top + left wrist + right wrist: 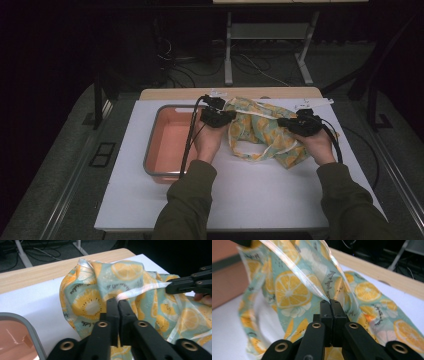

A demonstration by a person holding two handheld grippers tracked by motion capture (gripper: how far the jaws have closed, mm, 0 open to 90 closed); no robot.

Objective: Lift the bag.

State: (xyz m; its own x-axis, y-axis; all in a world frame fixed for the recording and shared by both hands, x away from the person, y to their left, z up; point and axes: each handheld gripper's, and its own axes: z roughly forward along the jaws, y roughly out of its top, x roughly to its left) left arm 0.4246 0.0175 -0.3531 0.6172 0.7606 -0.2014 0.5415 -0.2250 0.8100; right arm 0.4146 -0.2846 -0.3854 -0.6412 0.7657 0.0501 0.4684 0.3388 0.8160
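Lemon-printed cloth (260,132) lies bunched in the upper middle of the high view on the white bench (250,195), its long axis running left to right, right of the pink tray (167,142). The left claw (117,302) is clamped on its pale ribbon edge (140,290). The right claw (329,303) pinches that ribbon's other end, pulling it taut between them.

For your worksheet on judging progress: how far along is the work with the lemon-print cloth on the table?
Done: both grips are made. The left gripper and the right gripper are each shut on the white edge band of the lemon-print cloth. In hand: the band is stretched between them. Left: the cloth is rumpled on the white board, and the pink tray beside it holds nothing.
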